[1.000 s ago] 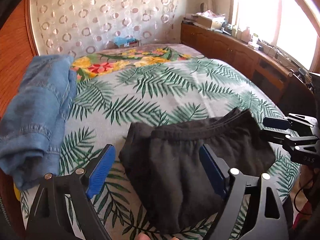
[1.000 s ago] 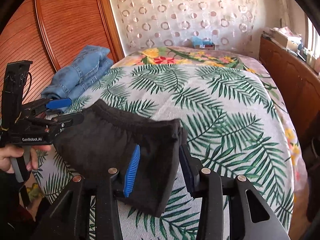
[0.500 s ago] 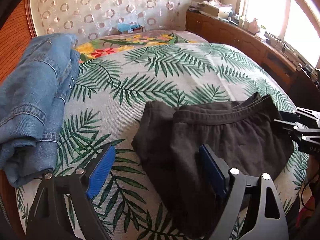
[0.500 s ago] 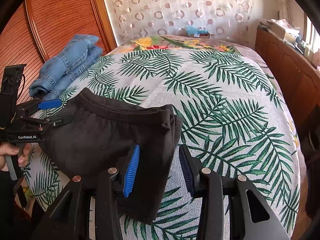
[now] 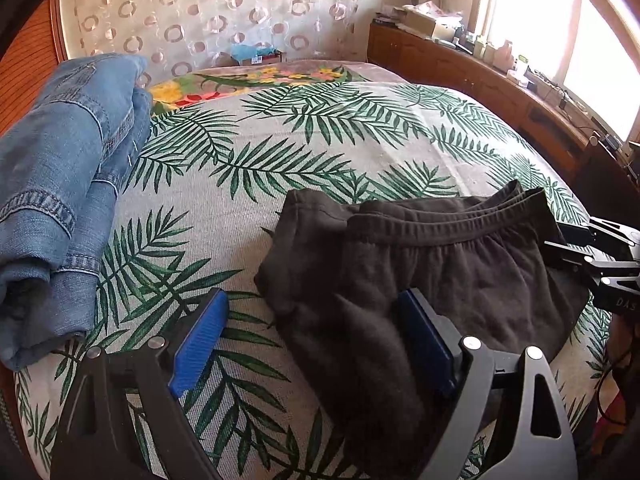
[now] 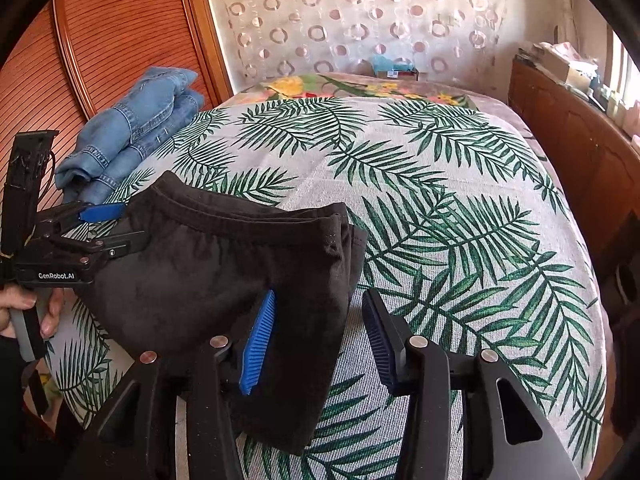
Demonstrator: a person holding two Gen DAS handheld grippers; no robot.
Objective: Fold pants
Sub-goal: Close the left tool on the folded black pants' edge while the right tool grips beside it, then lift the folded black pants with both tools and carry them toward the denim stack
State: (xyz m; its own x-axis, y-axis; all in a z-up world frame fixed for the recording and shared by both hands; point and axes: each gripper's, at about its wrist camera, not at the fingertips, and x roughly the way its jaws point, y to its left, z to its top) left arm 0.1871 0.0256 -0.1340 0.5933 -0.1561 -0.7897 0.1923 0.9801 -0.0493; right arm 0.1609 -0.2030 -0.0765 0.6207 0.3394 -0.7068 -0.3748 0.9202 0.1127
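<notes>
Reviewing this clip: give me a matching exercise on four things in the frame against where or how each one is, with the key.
Things:
1. black pants
2. blue jeans
3. left gripper
4. teal box

Places or states:
A. far end of the bed, by the curtain
B. jaws wide, one pad over bedspread, other on dark cloth
C. folded, at the near edge
D. bundled at the bed's side, by the wooden panel

Pairs: 1-C, 2-D, 3-B, 4-A

We see a bright, daylit room: sun pours through the window (image 5: 580, 40) at the right and blows out to white glare there. Both fisheye views bend straight lines hard and darken to black at the corners. The dark pants (image 5: 420, 264) lose detail in shadow, otherwise focus is sharp.
</notes>
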